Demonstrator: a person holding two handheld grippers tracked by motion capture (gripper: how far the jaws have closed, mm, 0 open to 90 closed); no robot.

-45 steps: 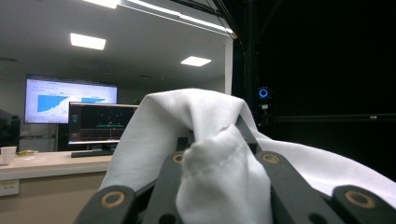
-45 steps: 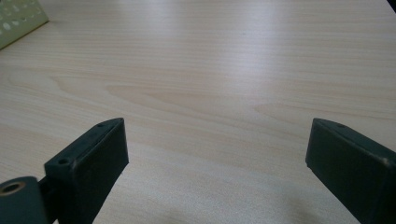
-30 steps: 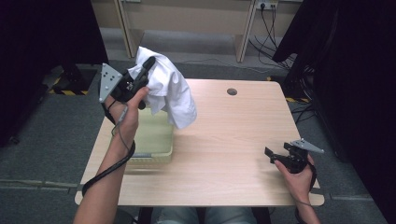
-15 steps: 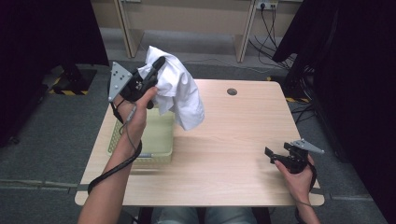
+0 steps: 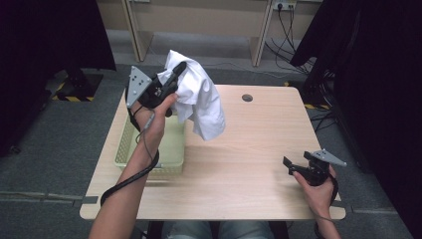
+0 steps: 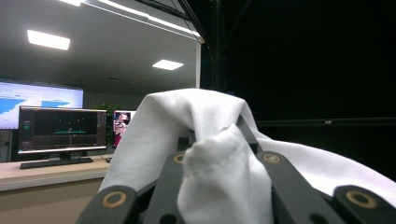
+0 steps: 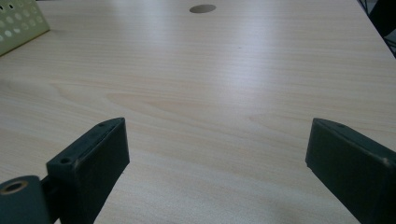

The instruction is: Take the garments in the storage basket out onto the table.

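While my left claw (image 5: 175,74) pinches the white cloth (image 5: 199,99), upper left:
Lift clear of basket (image 5: 171,149); right claw (image 5: 293,167) idles agape.

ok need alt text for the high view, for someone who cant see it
The left gripper holds a white cloth up above a pale green basket on a wooden table. The right gripper rests open near the table's right edge.

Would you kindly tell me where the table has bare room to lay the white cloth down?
The table is bare from the basket across to the right gripper, back to the round hole. The near-left side is crowded: the basket sits there, with the left gripper holding the white cloth above it.
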